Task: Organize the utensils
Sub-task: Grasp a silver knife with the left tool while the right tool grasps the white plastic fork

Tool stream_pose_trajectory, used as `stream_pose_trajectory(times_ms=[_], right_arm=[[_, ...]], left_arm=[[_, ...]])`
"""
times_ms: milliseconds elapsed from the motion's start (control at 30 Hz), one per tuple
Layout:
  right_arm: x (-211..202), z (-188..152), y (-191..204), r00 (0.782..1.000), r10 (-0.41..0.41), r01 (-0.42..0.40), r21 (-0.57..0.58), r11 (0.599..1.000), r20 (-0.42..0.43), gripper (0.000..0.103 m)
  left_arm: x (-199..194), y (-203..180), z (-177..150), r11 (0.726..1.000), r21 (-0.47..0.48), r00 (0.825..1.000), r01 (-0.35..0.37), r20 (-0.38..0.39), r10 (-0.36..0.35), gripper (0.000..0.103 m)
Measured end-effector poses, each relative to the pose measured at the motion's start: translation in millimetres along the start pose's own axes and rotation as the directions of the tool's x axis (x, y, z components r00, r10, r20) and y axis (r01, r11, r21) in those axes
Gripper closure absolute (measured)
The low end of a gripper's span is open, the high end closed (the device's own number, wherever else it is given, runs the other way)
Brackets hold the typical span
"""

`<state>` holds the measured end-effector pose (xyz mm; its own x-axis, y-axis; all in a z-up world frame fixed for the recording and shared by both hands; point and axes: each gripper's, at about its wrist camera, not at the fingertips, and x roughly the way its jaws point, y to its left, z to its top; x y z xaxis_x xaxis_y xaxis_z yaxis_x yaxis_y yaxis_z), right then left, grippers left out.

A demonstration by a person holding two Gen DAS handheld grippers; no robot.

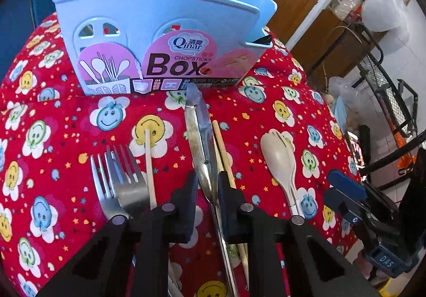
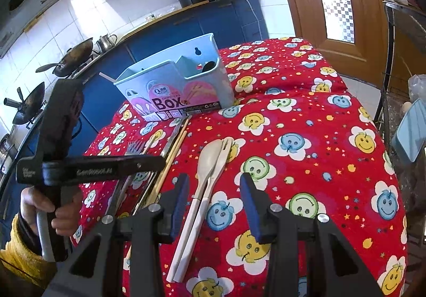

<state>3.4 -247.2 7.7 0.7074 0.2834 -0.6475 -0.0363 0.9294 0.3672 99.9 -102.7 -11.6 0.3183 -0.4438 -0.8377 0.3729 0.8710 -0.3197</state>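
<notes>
Here the left tongs (image 1: 208,185) are sitting nearly closed around the knife (image 1: 198,132) – whether the pads are actually pressing it, I cannot tell. The knife is lying on the table (image 1: 266,116), tip touching the box (image 1: 159,38). The right tongs (image 2: 214,198) are hovering half open – holding nothing – over the spoon (image 2: 209,161).

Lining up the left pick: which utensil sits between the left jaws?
The metal knife, running between the forks and the beige spoon; chopsticks lie just beside it.
</notes>
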Motion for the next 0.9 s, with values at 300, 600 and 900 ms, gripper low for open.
stream_pose_trajectory(times_ms=[300, 600, 900], right_arm=[[4, 1, -2, 0.999, -0.013, 0.013, -0.001, 1.0, -0.031, 0.06], [27, 6, -1, 0.985, -0.008, 0.007, -0.005, 1.0, -0.173, 0.069], [50, 22, 6, 0.97, -0.002, -0.007, -0.037, 0.999, -0.244, 0.081]], left_arm=[[-18, 6, -18, 0.998, -0.013, 0.996, 0.062, 0.068, -0.061, 0.089], [-52, 15, -30, 0.997, 0.004, 0.979, 0.073, 0.191, -0.072, 0.089], [-66, 24, -32, 0.995, 0.007, 0.967, 0.101, 0.235, -0.099, 0.089]])
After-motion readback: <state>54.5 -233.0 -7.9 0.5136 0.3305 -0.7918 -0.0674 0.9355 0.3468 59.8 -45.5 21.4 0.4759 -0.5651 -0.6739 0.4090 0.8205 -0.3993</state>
